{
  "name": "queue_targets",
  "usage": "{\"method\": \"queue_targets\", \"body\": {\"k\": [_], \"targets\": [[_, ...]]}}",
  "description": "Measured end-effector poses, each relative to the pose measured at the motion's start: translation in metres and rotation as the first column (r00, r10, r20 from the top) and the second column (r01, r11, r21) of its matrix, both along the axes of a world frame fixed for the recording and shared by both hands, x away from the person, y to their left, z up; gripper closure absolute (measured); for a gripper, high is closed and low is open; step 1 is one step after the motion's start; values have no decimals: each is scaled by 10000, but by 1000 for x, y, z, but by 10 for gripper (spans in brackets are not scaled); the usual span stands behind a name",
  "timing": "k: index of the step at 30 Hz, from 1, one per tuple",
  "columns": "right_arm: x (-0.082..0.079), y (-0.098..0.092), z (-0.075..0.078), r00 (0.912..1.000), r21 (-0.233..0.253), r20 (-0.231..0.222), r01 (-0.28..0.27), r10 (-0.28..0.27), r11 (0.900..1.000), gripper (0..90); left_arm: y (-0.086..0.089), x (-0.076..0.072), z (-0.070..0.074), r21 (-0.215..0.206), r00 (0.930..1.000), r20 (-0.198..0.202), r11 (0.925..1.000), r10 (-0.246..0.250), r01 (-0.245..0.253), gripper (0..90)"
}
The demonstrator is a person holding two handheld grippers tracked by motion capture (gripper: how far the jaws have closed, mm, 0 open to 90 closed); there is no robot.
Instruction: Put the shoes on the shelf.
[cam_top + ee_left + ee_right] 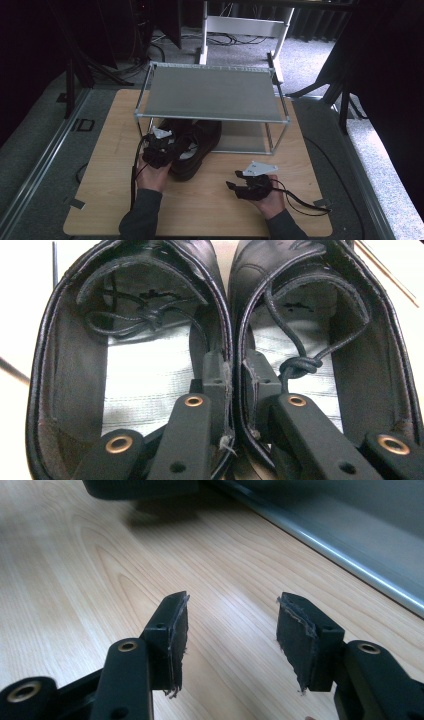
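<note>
A pair of black leather lace-up shoes (196,144) stands side by side on the wooden table (210,212), partly under a metal shelf rack (212,119). My left gripper (161,149) is shut on the two touching inner walls of the shoes. In the left gripper view, one jaw sits inside the left shoe (70,370) and the other inside the right shoe (385,365), with my left gripper (234,377) pinching both walls together. My right gripper (234,180) hovers open near the table's front right. Nothing sits between the jaws of my right gripper (230,630).
The rack's grey top shelf (210,92) spans the table's back half, and its lower shelf rail (345,555) lies just ahead of the right gripper. A shoe's toe (140,487) shows at the top of the right gripper view. White desk legs (245,25) stand behind.
</note>
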State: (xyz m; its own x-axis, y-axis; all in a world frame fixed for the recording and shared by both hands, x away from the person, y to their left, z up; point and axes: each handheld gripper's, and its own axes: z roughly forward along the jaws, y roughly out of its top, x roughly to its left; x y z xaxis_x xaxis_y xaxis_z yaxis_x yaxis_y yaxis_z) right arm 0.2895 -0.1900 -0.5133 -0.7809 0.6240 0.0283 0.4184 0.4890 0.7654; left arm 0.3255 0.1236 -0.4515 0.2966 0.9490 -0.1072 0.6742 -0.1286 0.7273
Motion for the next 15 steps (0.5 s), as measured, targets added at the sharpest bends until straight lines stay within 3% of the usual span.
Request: {"method": "queue_targets", "body": {"k": [7, 15], "targets": [[0, -17, -1, 9990, 166, -30, 458, -457, 9988, 457, -5, 9, -1, -111, 9997, 78, 9997, 220, -219, 828], [0, -24, -3, 9979, 179, -62, 646, -645, 9977, 457, -10, 18, -5, -133, 9977, 337, 9982, 587, -583, 828]]}}
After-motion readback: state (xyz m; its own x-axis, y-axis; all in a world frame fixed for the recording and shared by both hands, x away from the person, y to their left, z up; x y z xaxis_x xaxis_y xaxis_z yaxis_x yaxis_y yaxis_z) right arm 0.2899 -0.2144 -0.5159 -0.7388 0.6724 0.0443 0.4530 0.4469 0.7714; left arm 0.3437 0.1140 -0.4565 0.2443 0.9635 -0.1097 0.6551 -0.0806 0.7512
